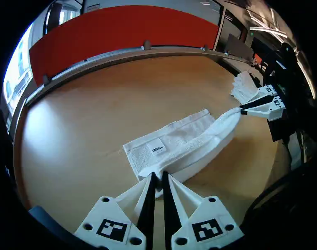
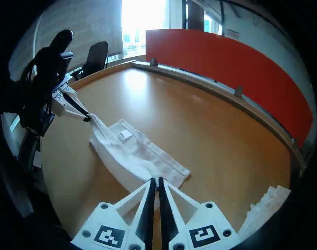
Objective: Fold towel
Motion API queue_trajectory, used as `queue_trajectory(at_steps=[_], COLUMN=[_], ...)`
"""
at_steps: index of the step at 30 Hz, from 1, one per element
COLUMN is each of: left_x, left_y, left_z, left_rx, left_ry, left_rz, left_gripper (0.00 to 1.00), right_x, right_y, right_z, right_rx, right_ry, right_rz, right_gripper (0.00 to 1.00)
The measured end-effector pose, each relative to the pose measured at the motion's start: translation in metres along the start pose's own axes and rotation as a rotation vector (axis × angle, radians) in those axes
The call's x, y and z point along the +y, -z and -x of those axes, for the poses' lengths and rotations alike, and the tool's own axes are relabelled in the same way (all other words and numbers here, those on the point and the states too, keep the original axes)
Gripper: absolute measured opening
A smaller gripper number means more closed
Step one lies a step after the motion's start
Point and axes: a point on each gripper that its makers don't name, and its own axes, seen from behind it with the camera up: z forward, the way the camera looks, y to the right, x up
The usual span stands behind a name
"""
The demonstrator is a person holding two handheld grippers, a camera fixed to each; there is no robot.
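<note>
Now my left tongs (image 1: 158, 177) and right tongs (image 2: 155, 181), nearly closed, each pinch one end of the towel (image 1: 179, 143) over the counter (image 1: 108, 104); red partition (image 1: 125, 29) behind.

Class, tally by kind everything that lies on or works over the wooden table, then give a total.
towel being folded: 1
stack of folded towels: 1
tongs: 2 (left tongs, right tongs)
Total: 4

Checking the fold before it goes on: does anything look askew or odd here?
Nothing stands out. The towel lies flat on the table, one long edge lifted, pinched at each end by the left gripper and right gripper.
</note>
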Motion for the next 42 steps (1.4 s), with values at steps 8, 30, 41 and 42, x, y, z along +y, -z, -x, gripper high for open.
queue_trajectory(at_steps=[8,30,41,42], left_x=[-0.003,-0.028,-0.038,-0.039], left_y=[-0.011,-0.060,-0.075,-0.075], left_z=[0.001,-0.003,0.002,0.002], left_rx=[-0.011,-0.040,-0.047,-0.046], left_ry=[-0.006,-0.035,-0.075,-0.079], left_rz=[0.005,-0.035,-0.075,-0.081], left_gripper=[0.11,0.19,0.28,0.29], right_x=[0.003,0.033,0.046,0.048], right_y=[-0.008,-0.046,-0.059,-0.060], right_z=[0.006,0.017,0.026,0.026], right_rx=[-0.019,-0.059,-0.075,-0.077], right_ry=[-0.010,-0.069,-0.105,-0.109], right_rz=[-0.002,0.035,0.089,0.094], right_gripper=[0.07,0.07,0.33,0.37])
